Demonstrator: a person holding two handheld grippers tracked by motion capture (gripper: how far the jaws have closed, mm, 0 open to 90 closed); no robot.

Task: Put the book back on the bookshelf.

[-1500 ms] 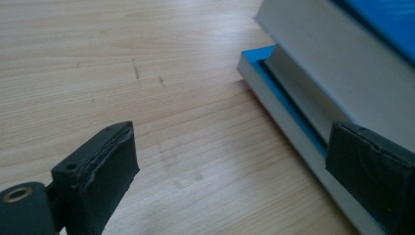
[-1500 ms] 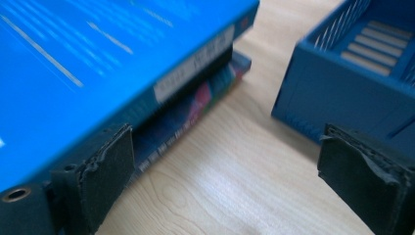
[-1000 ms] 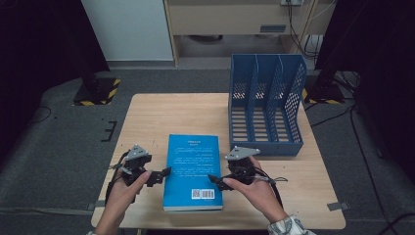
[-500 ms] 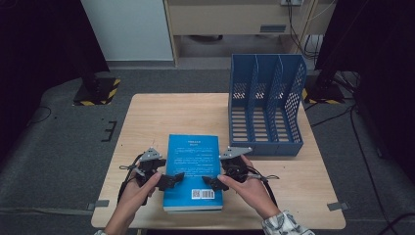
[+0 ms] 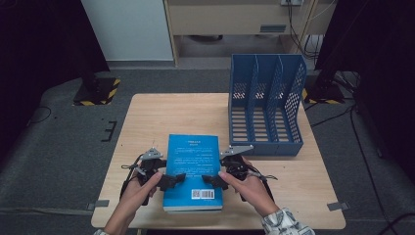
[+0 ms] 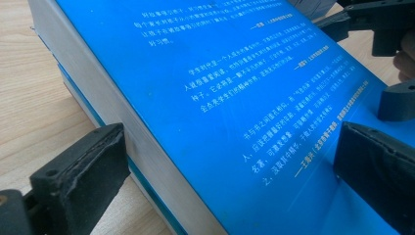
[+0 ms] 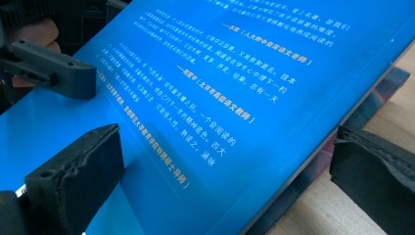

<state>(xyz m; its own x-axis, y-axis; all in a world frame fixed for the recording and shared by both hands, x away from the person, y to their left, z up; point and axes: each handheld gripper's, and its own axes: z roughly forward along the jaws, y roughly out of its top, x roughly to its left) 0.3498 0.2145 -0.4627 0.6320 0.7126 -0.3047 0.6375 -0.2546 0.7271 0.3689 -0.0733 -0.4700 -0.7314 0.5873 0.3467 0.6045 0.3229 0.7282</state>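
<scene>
A blue book (image 5: 192, 171) with white print lies flat on the wooden table (image 5: 156, 117), its barcode end nearest me, and a darker cover (image 7: 384, 81) shows under its edge. My left gripper (image 5: 173, 180) reaches in from the book's left side and my right gripper (image 5: 209, 180) from its right. In the left gripper view the open gripper (image 6: 227, 142) straddles the book's page edge, one pad beside the pages and one above the cover. The right gripper (image 7: 227, 142) straddles the opposite edge the same way. Both sets of jaws have just been opening slightly, and no pad presses on the book.
A blue three-slot file rack (image 5: 266, 105) stands on the table's back right, its open slots facing up and toward me. Bare wood lies left of and behind the book. Dark floor surrounds the table.
Both hands have moved inward from the book's sides, so the jaws now reach over its left and right edges. The book has not moved.
</scene>
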